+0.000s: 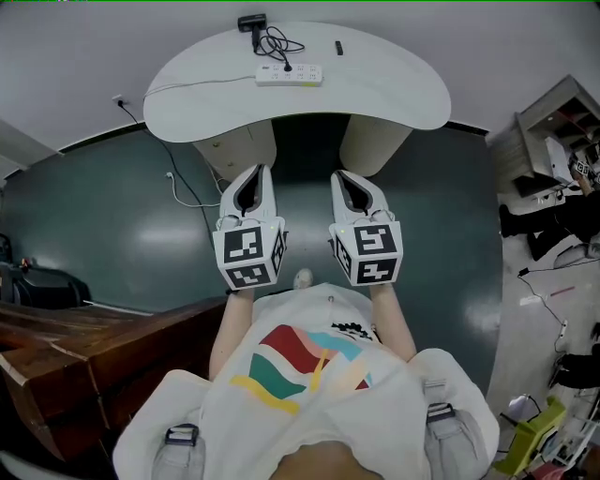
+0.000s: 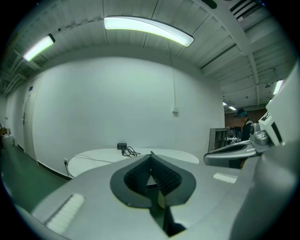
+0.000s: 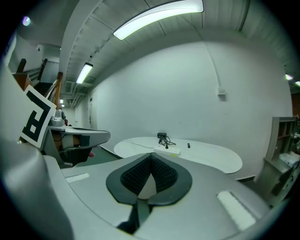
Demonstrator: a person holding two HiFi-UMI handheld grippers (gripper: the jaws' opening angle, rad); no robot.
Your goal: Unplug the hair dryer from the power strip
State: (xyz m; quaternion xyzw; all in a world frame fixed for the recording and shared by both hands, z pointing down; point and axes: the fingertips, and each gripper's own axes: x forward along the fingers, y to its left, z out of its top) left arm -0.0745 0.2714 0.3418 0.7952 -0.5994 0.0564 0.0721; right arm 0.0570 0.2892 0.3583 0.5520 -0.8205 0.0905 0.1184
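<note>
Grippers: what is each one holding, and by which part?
Nothing: the left gripper and right gripper are both shut and empty, short of the table.

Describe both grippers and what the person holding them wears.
The left gripper and the right gripper are smooth white moulded shells tapering toward the jaws, with a dark lining round the jaw opening and black ribbed pads. Each carries a cube with black-and-white square markers at its rear. No cables show on them. The person wears a white T-shirt with a red, teal and yellow print.

Table [image 1: 394, 89] with power strip [image 1: 290, 75], hair dryer [image 1: 253, 22]
</note>
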